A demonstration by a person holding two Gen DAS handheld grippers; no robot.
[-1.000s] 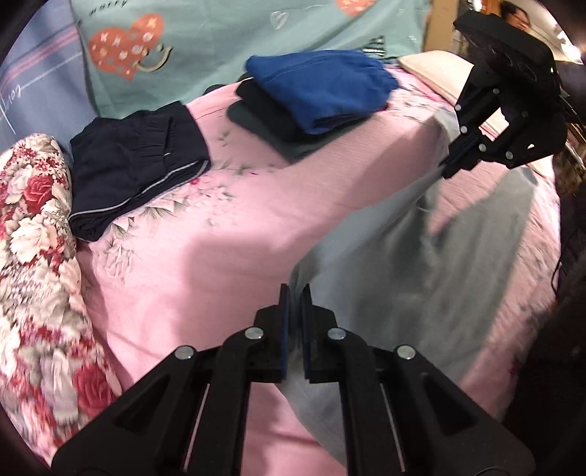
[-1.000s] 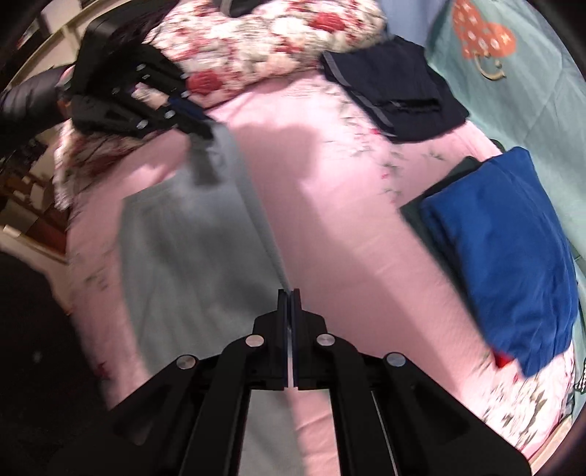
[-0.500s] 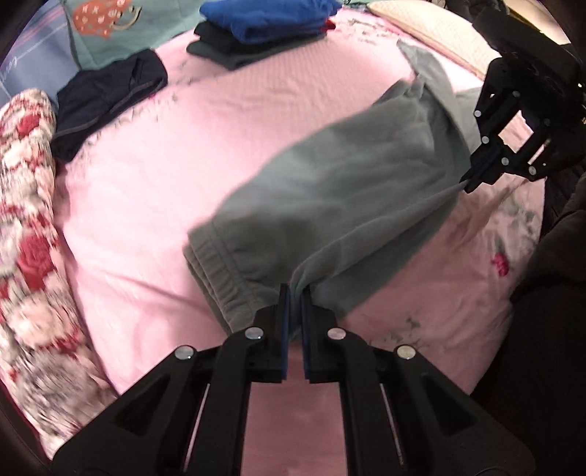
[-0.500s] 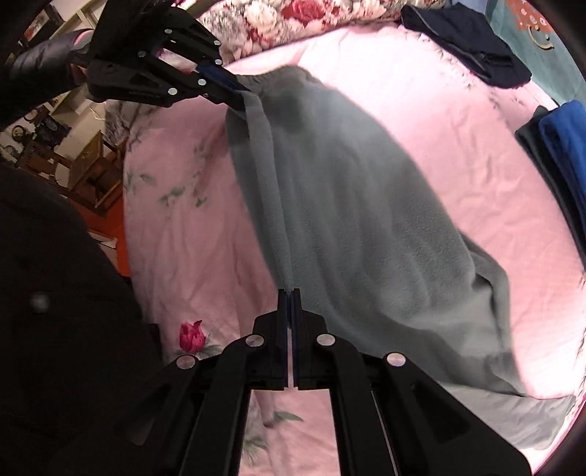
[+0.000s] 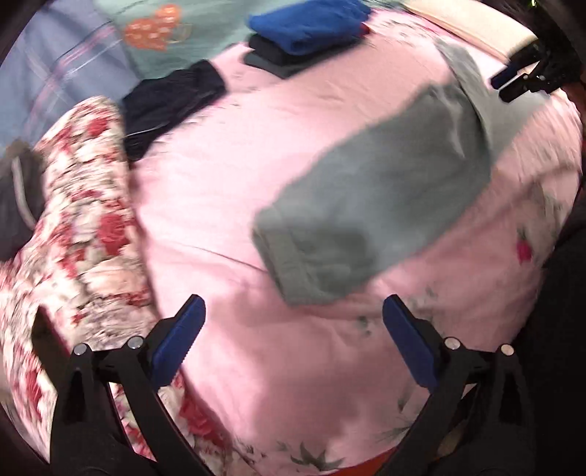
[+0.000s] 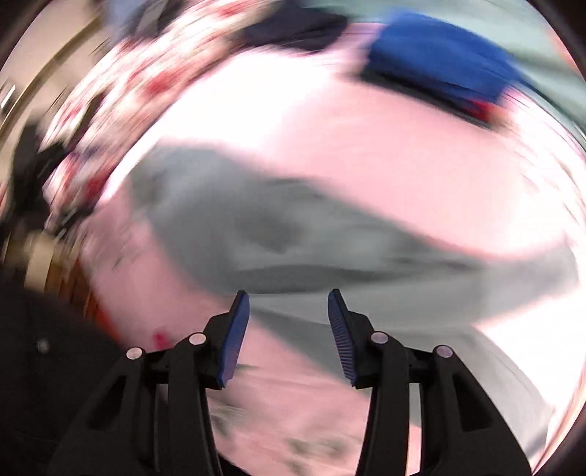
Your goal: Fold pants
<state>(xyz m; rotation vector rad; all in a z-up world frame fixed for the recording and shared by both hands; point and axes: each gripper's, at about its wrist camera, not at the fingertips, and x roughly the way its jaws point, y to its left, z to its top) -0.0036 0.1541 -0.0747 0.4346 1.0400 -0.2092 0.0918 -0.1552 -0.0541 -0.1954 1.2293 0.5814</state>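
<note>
The bed [image 5: 227, 175], covered in a pink flowered sheet, fills everything ahead of both pairs of fingers. On it the grey pants [image 5: 370, 205] lie flat, doubled along their length by the look of it, just beyond the left gripper [image 5: 293, 340] and slightly toward its right finger, the elastic waistband end nearest to it. The legs run away toward the right gripper [image 5: 512, 78], which sits at the far end near the cuffs.

From the right gripper's own view, heavily blurred, the pants [image 6: 263, 234] spread directly past the fingertips of the right gripper [image 6: 288, 329].

Both pairs of fingers stand apart and hold nothing; the cloth rests free on the sheet.

I'd judge the pants to be soft fleece: light, limp, not slippery, apt to sag and bunch when lifted at one point. The sensible hold looks like the thick waistband corners for one gripper and the cuff end for the other, pinching both layers together.

Off to the side of the left fingers lies a floral quilt [image 5: 84, 234]; far beyond them, a folded blue garment [image 5: 307, 25] and dark shorts [image 5: 168, 99].
</note>
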